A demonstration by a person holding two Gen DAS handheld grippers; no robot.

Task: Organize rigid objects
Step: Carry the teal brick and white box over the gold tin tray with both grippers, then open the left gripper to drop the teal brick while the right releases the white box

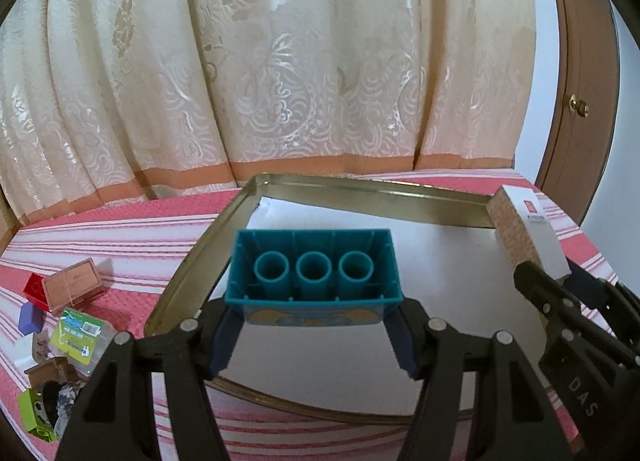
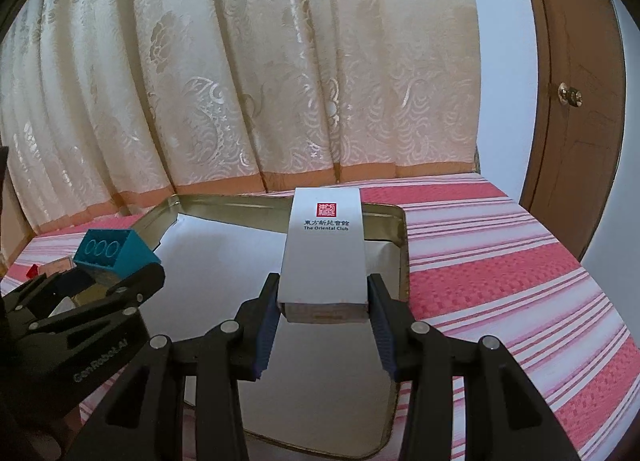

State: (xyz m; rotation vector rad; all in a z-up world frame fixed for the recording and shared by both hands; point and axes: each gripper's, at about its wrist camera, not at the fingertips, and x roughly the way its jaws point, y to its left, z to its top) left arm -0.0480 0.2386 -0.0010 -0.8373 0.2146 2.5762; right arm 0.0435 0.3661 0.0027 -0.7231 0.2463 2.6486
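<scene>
My left gripper (image 1: pixel 314 325) is shut on a teal toy brick (image 1: pixel 314 275), hollow underside facing the camera, held above the left part of a metal tray (image 1: pixel 360 185) lined with white paper. My right gripper (image 2: pixel 323 309) is shut on a white box (image 2: pixel 325 245) printed "The Oriental Club", held above the tray's (image 2: pixel 396 221) right part. The box also shows at the right of the left wrist view (image 1: pixel 528 233), and the brick shows at the left of the right wrist view (image 2: pixel 114 253).
The tray lies on a red and white striped cloth (image 2: pixel 500 261). Left of the tray lie a red brick (image 1: pixel 34 289), a pinkish box (image 1: pixel 74 283), a purple block (image 1: pixel 30 317), a green packet (image 1: pixel 78 335) and other small items. A curtain (image 1: pixel 280 61) hangs behind; a wooden door (image 2: pixel 576 101) stands right.
</scene>
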